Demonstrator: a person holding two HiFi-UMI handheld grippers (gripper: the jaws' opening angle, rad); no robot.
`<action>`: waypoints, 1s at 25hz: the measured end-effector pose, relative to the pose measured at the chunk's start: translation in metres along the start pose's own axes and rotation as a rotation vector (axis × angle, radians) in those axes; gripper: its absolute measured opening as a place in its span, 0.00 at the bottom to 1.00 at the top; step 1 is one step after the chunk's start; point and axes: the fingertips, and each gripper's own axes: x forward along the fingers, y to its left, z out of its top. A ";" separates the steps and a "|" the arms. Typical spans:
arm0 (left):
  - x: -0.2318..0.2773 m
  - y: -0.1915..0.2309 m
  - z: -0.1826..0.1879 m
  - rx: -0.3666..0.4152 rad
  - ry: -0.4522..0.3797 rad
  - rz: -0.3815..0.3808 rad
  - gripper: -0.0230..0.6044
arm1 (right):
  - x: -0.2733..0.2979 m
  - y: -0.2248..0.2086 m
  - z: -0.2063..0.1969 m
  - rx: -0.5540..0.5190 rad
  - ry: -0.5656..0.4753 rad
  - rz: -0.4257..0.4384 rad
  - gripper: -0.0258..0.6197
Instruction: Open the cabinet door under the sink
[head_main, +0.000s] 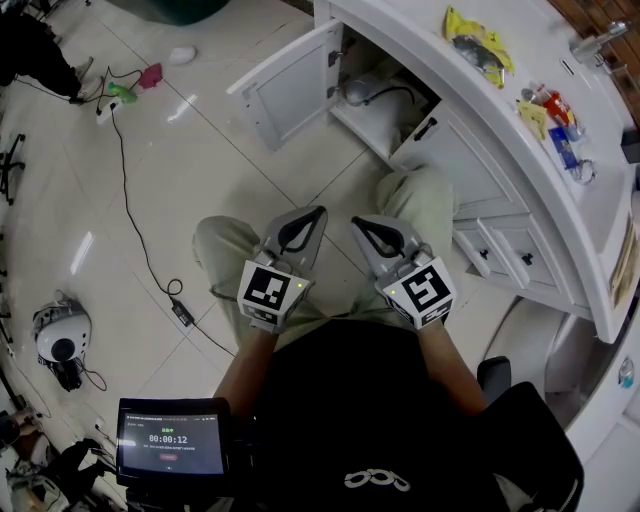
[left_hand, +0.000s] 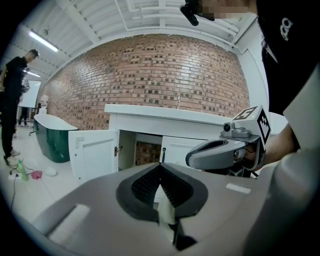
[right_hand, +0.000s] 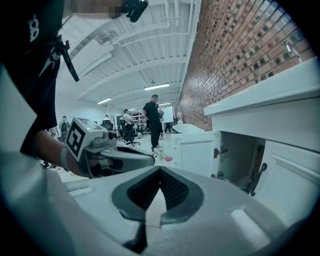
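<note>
The white sink cabinet stands ahead of me. Its left door is swung wide open, showing a grey drain pipe inside. The right door with a black handle is closed. My left gripper and right gripper are held side by side over the person's knees, well short of the cabinet, both shut and empty. The left gripper view has the left gripper aimed at the open door. In the right gripper view, the right gripper points past the handle.
Snack packets and small items lie on the countertop, and drawers sit right of the doors. A black cable and power strip cross the tiled floor. A tablet shows a timer. A green bathtub and a bystander stand at the left.
</note>
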 end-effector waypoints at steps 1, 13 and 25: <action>0.000 -0.001 0.000 0.001 0.000 -0.002 0.06 | 0.000 0.000 -0.002 -0.002 0.004 0.001 0.03; 0.001 -0.003 -0.002 0.002 0.002 -0.008 0.06 | 0.001 0.001 -0.003 -0.008 0.008 0.007 0.03; 0.002 -0.002 -0.002 0.000 0.002 -0.008 0.06 | 0.001 0.000 -0.004 -0.001 0.007 0.003 0.03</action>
